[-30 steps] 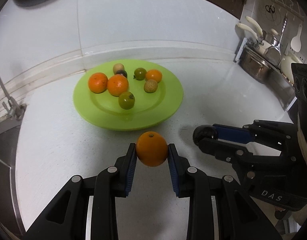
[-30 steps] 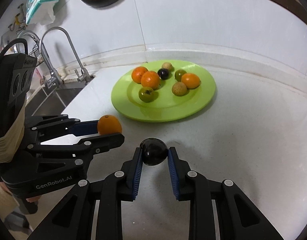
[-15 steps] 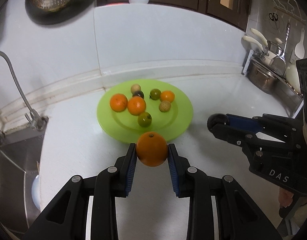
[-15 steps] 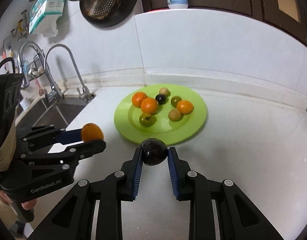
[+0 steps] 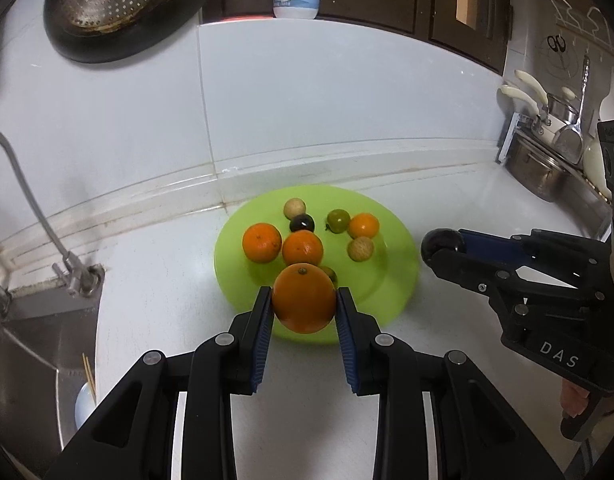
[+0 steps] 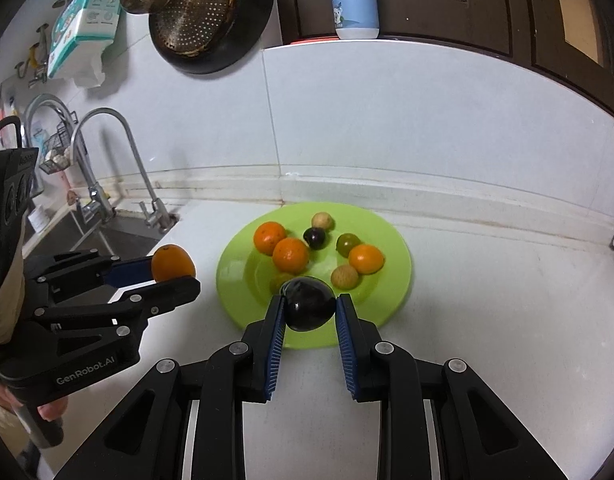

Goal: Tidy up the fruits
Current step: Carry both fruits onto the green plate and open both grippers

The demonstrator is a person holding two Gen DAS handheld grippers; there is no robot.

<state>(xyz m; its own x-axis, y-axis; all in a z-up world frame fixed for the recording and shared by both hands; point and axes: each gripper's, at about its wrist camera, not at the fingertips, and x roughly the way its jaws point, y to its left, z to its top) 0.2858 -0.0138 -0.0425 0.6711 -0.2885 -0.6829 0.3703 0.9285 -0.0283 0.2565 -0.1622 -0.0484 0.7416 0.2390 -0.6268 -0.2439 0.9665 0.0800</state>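
Basically mid-carry: left hand-held gripper [image 5: 304,304] was clamped on an orange [image 5: 304,303], right hand-held gripper [image 6: 310,307] on a dark fruit [image 6: 310,303], both held above the table [image 6: 487,320] at the green plate's [image 6: 395,248] 6 o'clock edge; plate held seven fruits, so next likely called for lowering into the free near part.

Black hand-held gripper [image 5: 305,314], blue ribbed pads [image 5: 263,344], perhaps rubber.
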